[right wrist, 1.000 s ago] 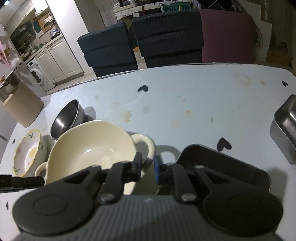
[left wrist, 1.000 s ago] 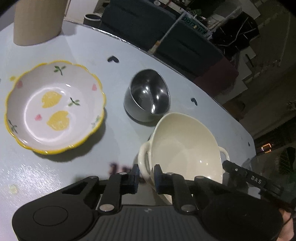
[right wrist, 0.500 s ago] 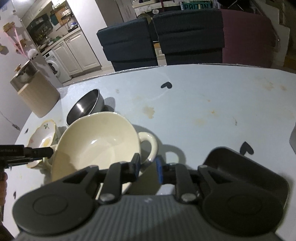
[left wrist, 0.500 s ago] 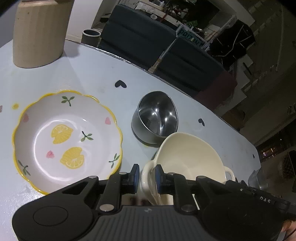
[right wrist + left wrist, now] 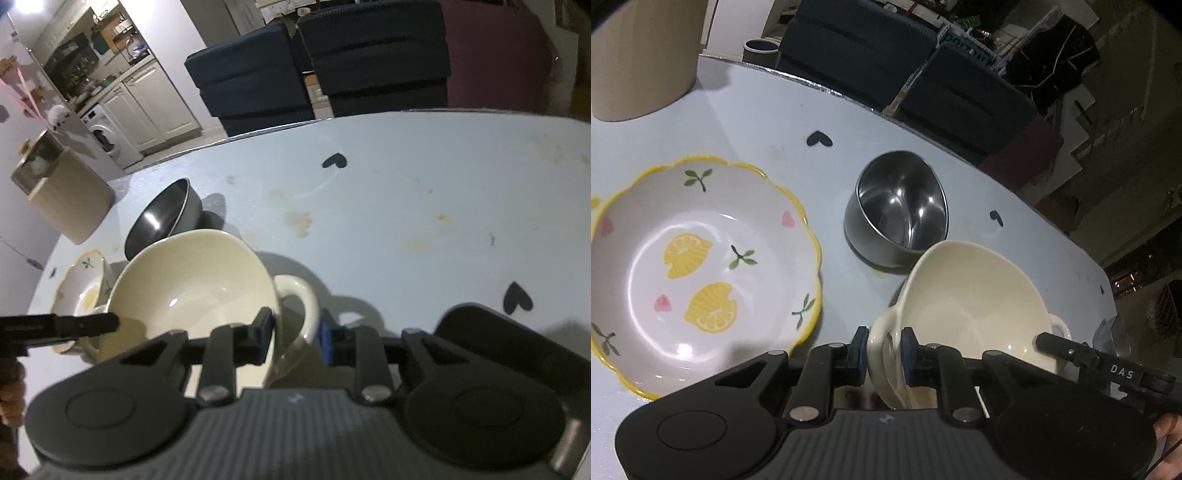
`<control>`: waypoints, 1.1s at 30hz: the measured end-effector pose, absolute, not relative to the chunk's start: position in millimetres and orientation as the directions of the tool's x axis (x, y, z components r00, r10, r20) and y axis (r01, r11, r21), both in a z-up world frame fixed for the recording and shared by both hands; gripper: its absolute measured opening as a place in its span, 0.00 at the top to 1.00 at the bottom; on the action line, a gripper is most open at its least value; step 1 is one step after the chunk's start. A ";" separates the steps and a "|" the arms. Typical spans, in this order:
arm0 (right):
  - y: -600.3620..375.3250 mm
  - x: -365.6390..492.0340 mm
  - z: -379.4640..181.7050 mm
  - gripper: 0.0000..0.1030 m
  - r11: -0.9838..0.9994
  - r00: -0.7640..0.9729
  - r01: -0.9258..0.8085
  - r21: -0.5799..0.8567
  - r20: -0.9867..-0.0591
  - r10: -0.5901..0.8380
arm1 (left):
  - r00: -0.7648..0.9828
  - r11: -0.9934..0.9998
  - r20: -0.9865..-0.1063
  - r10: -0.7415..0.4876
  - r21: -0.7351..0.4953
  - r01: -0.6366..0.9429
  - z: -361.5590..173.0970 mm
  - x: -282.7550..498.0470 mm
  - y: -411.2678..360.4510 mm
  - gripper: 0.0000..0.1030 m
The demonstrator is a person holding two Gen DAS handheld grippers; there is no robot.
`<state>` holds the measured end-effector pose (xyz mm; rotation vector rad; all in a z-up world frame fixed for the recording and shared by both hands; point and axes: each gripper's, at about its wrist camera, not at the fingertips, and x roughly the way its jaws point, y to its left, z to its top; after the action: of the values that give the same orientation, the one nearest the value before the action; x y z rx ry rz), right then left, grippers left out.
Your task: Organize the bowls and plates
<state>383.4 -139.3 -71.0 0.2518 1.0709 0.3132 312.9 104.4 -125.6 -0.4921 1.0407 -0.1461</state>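
Observation:
A cream two-handled bowl (image 5: 967,306) is held above the table between both grippers. My left gripper (image 5: 884,350) is shut on its near handle. My right gripper (image 5: 295,336) is shut on the other handle of the bowl (image 5: 192,280). A lemon-patterned bowl with a yellow scalloped rim (image 5: 694,266) sits on the table to the left; it also shows in the right wrist view (image 5: 83,284). A steel bowl (image 5: 897,214) stands just behind the cream bowl, also seen from the right wrist (image 5: 166,216).
The pale blue table (image 5: 424,206) has black heart marks and stains. A beige ribbed canister (image 5: 635,55) stands at the far left corner. A dark tray (image 5: 491,332) lies by my right gripper. Dark chairs (image 5: 314,74) stand behind the table.
The cream bowl, held by both grippers, has shifted left toward the lemon bowl and sits higher off the table. Both grips stay shut.

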 end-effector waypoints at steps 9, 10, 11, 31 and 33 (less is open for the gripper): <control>-145.2 389.1 -77.8 0.71 0.909 0.433 -0.111 0.403 -0.803 0.409 | 0.489 0.866 -0.800 -0.349 -0.474 -0.158 -129.1 315.8 105.6 0.81; -145.2 390.3 -78.1 0.70 0.908 0.432 -0.112 0.404 -0.803 0.411 | 0.485 0.864 -0.801 -0.350 -0.476 -0.164 -129.0 315.6 106.0 0.81; -145.0 391.7 -78.6 0.70 0.906 0.432 -0.114 0.407 -0.801 0.414 | 0.485 0.864 -0.802 -0.348 -0.476 -0.167 -128.8 315.6 105.9 0.82; -125.4 375.4 -67.4 0.71 0.933 0.489 -0.218 0.286 -0.796 0.358 | 0.526 0.907 -0.798 -0.295 -0.408 -0.109 -120.9 311.6 99.1 0.80; -126.8 373.7 -63.9 0.71 0.935 0.498 -0.220 0.279 -0.792 0.353 | 0.532 0.906 -0.791 -0.300 -0.411 -0.101 -117.1 310.1 97.9 0.80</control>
<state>373.7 -126.8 -63.9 0.1478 0.9912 0.3485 310.1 97.9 -117.1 -0.4398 1.0109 -0.1237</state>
